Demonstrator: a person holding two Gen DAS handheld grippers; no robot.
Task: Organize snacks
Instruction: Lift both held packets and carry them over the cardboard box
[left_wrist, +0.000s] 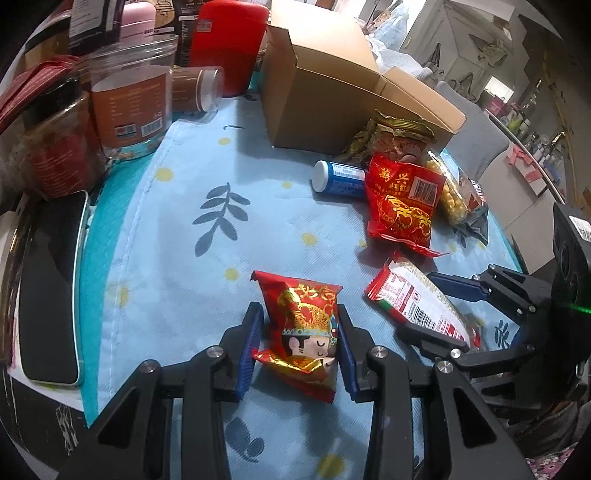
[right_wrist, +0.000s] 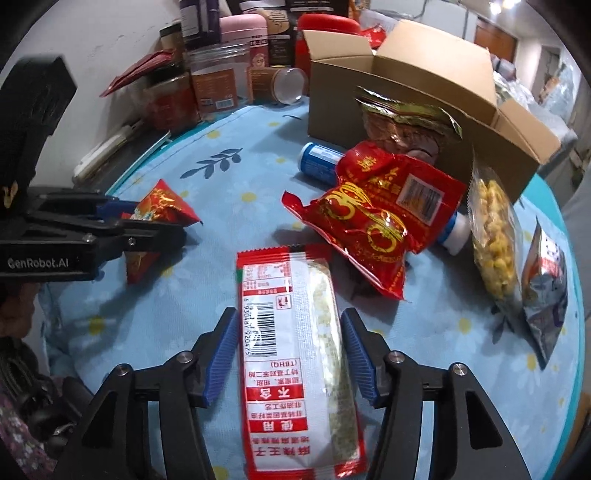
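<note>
My left gripper (left_wrist: 298, 345) is closed on a small red and gold snack packet (left_wrist: 301, 328) with a cartoon face, resting on the blue cloth; it also shows in the right wrist view (right_wrist: 159, 206). My right gripper (right_wrist: 288, 354) is open around a long red and white snack packet (right_wrist: 291, 362), pads beside it with small gaps; that packet also shows in the left wrist view (left_wrist: 417, 302). An open cardboard box (left_wrist: 332, 96) stands behind. A big red bag (right_wrist: 380, 218), a blue bottle (right_wrist: 319, 160), a brown packet (right_wrist: 406, 125), a popcorn bag (right_wrist: 493, 236) and a silver packet (right_wrist: 546, 288) lie near it.
Jars and tins (left_wrist: 129, 107) crowd the back left, with a red canister (left_wrist: 229, 44). A phone (left_wrist: 51, 288) lies at the left table edge. The flowered blue cloth (left_wrist: 177, 229) covers the table.
</note>
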